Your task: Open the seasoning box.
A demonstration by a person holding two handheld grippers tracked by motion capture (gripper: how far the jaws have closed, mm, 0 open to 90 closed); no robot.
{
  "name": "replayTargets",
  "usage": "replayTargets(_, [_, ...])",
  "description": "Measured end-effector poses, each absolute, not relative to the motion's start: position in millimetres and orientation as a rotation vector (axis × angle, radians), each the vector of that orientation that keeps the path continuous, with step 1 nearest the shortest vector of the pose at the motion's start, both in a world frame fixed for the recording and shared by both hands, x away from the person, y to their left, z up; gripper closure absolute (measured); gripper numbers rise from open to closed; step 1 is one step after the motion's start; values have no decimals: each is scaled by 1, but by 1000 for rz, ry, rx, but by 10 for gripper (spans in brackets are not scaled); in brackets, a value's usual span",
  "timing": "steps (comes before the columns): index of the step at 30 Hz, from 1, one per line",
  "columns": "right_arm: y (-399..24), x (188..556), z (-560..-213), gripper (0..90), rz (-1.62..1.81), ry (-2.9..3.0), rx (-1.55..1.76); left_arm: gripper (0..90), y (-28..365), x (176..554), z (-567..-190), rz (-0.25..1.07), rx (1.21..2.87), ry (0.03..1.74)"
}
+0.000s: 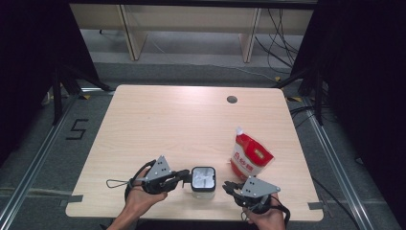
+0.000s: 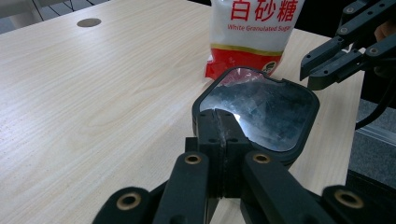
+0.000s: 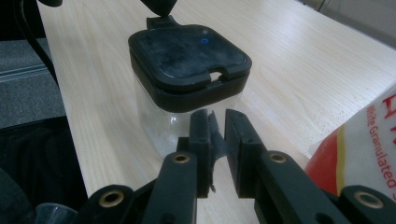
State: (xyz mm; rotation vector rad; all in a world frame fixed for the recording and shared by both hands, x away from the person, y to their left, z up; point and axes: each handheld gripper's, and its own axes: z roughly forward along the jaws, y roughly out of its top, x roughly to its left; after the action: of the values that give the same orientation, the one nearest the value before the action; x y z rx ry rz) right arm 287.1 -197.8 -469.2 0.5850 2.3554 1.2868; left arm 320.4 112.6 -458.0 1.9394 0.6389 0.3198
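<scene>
While gripped, canister [image 1: 203,179] in left claw [image 1: 184,178].

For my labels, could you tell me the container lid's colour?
Black lid, clearest in the right gripper view.

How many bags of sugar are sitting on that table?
1: the sugar bag stands near the table's right side, just behind the right gripper and right of the lidded container.
</scene>
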Motion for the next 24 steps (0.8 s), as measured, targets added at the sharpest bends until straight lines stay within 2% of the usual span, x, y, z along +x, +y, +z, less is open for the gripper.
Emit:
replayTargets(9, [-192,291,-470,853,1292,2364,565,890,109,320,-460,306,1939,624])
replayTargets(24, [-188,292,-471,856,1296,2375,549,877,109,319,-456,335,1953,603])
